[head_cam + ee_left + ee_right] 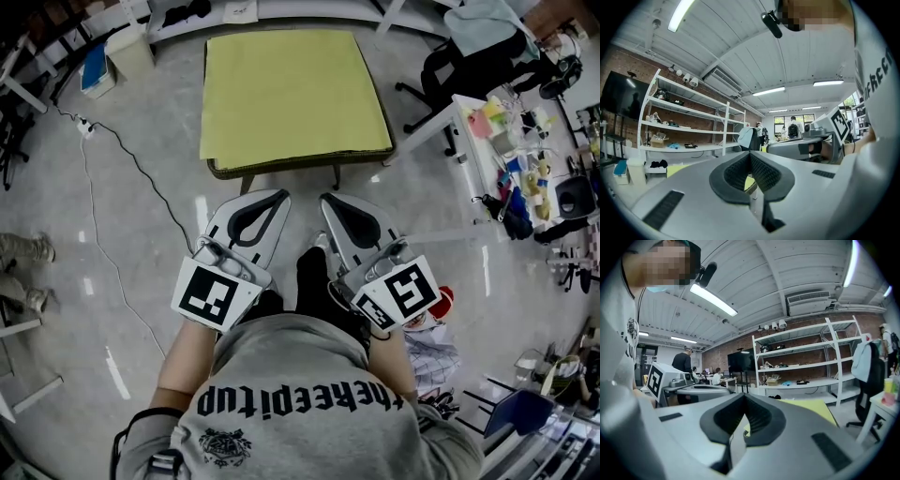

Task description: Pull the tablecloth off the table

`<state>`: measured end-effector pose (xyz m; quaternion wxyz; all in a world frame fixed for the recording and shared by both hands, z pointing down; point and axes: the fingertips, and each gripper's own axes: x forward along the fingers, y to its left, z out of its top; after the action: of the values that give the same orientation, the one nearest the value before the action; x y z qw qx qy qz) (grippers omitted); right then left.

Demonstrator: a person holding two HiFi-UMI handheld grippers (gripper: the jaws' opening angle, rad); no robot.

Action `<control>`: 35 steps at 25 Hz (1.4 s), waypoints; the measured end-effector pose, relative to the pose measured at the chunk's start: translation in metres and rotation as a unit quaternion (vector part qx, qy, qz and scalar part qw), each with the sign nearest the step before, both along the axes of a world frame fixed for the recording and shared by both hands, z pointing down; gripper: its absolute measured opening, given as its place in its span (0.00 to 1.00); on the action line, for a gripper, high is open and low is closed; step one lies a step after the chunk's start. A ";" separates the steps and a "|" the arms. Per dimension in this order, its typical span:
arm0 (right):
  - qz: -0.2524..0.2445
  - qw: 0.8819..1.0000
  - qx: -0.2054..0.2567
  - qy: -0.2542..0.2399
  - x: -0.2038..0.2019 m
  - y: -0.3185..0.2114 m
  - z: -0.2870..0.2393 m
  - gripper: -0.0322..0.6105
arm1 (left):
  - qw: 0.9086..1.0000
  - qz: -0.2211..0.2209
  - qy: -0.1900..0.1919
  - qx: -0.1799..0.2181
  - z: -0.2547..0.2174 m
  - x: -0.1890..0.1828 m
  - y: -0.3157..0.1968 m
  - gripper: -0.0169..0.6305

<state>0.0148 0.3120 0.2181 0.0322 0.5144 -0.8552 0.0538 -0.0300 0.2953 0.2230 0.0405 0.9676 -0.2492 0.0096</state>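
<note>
We are holding the left tool (270, 199) and right tool (333, 202) side by side, just short of the bench (281, 170), both clenched on nothing. The yellow cloth (291, 94) is lying flat over the bench, apart from both tools. A black cable (127, 155) is trailing over the glossy grey floor (141, 253) left of the bench. A chair (459, 56) and a cluttered desk (473, 141) are standing to its right, and shelves (801, 366) beyond it.

The head camera is looking steeply down over the person's shoulders at the yellow tablecloth (292, 94) ahead; the left gripper (272, 199) and right gripper (333, 201) cameras are riding close behind their own jaws, facing level — all three views are sharing that tablecloth.
</note>
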 end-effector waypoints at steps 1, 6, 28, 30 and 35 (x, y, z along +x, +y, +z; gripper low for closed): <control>0.001 1.000 0.000 0.003 0.004 -0.004 0.000 0.07 | 1.000 -0.003 0.003 -0.004 0.000 0.003 -0.006 0.05; 0.000 1.000 -0.005 -0.001 0.034 -0.028 0.006 0.07 | 1.000 -0.016 0.014 -0.002 0.001 0.028 -0.034 0.05; -0.012 1.000 -0.018 -0.008 0.183 -0.128 0.011 0.07 | 0.999 -0.040 -0.011 -0.012 0.011 0.170 -0.126 0.05; -0.012 1.000 -0.019 -0.009 0.194 -0.133 0.013 0.07 | 0.999 -0.045 -0.011 -0.015 0.012 0.178 -0.130 0.05; -0.015 1.000 -0.022 -0.010 0.218 -0.143 0.018 0.07 | 0.998 -0.059 -0.012 -0.012 0.014 0.195 -0.139 0.05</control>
<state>0.2323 0.1688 0.2360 0.0355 0.5000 -0.8618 0.0777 0.1653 0.1562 0.2371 0.0500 0.9504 -0.3061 0.0220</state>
